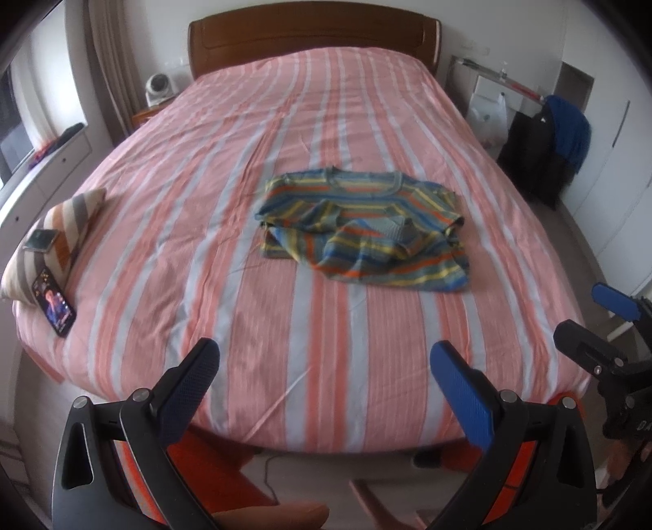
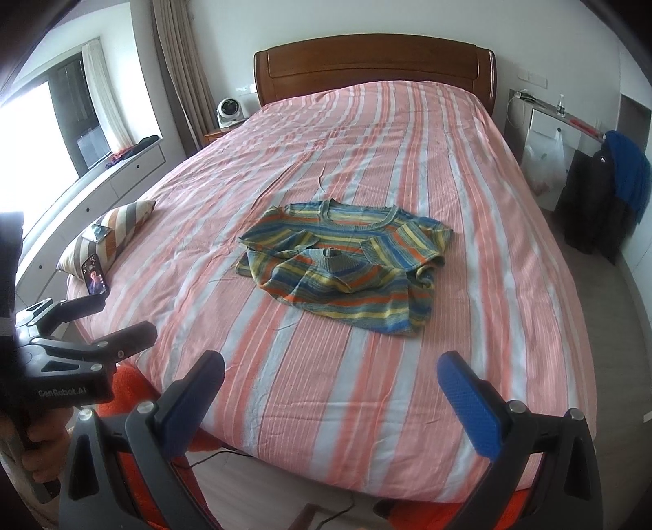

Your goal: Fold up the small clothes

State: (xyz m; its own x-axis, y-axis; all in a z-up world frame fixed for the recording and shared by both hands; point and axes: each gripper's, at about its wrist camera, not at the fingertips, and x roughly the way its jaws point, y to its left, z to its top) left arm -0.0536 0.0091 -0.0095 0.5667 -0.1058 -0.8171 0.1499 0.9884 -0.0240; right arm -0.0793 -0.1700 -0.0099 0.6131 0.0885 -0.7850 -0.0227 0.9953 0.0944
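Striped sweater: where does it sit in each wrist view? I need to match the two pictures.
Left wrist: the sweater lies just right of centre on the bed, crumpled, neckline toward the headboard.
Right wrist: the sweater lies near centre, again beyond both open fingers.
Shared landmark: the striped pillow with phones at the bed's left edge.

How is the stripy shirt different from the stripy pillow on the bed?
The striped shirt has blue, yellow and orange stripes; the striped pillow has brown, grey and white ones. The shirt lies flat and rumpled mid-bed; the pillow is plump, at the bed's left edge. Two phones rest on or against the pillow; nothing sits on the shirt. Both lie on the pink striped bedspread.
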